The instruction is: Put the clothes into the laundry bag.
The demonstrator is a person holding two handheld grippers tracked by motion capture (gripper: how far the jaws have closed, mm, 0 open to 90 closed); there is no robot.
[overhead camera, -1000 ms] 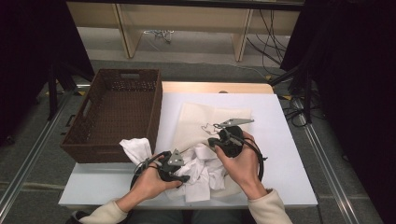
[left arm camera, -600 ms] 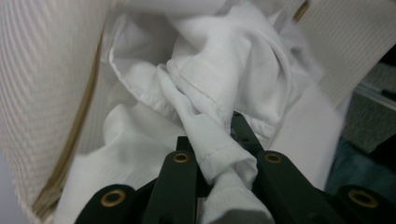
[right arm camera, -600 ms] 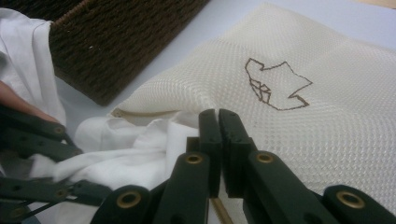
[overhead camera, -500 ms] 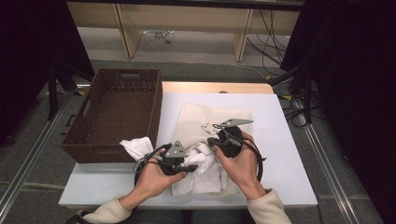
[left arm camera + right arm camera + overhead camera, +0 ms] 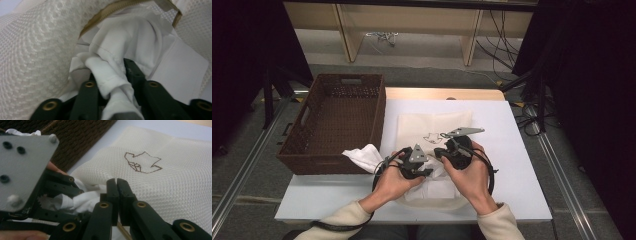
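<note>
A cream mesh bag (image 5: pixel 432 122) with a brown outline print lies on the white table. In the left gripper view its zipper (image 5: pixel 107 12) frames the bag's mouth. A white cloth (image 5: pixel 120 50) is bunched in that mouth, and part of it trails out toward the basket (image 5: pixel 362 155). My left gripper (image 5: pixel 108 72) reaches into the mouth; its jaws have just been opening, and a roll of the cloth lies between them. My right gripper (image 5: pixel 116 181) is shut on the bag's edge (image 5: pixel 162 190) beside the left one and holds it up.
A dark brown woven basket (image 5: pixel 337 120) stands on the table's left side, close to my left hand. The table's white top (image 5: pixel 512 150) stretches to the right of the bag. Shelf legs and cables lie on the floor beyond.
My left gripper has moved right and up, from the loose cloth pile to the bag's mouth beside the right gripper. Most of the cloth now sits in the bag. The right hand stayed put.
</note>
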